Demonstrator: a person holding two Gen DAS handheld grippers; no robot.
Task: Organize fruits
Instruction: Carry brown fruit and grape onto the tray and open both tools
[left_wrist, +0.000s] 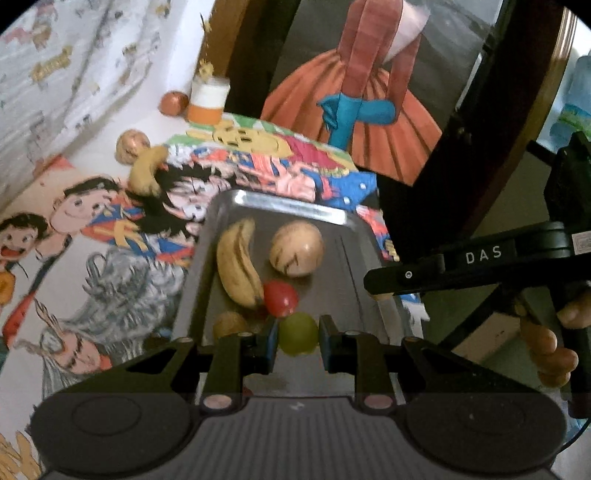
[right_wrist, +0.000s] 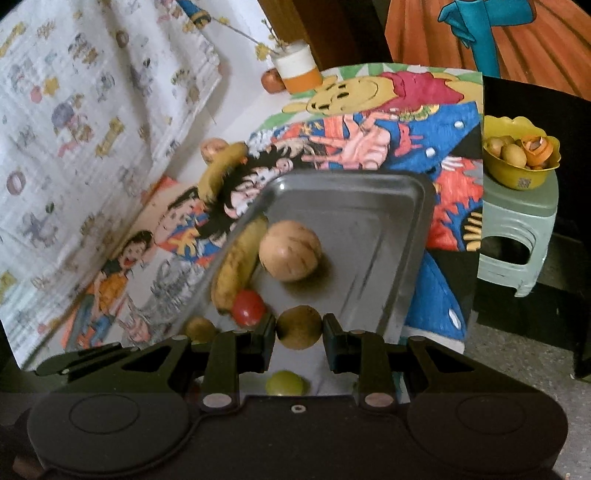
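A cartoon-printed cloth (right_wrist: 388, 122) is spread beyond the tongs. A white-and-orange vase (right_wrist: 298, 66) is seen far ahead, a pale green stool (right_wrist: 517, 221) off right.

Two handheld grippers of matte black plastic: the left gripper (left_wrist: 297, 341) shows blue pads inside its fingers, round silver pins at the linkage pivots and a ribbed grey housing flanked by two round discs. The right gripper (right_wrist: 299, 330) has the same black linkage, with "DAS" lettered in white on its side arm and a small white code sticker. Bare fingers (left_wrist: 550, 349) curl around its handle.
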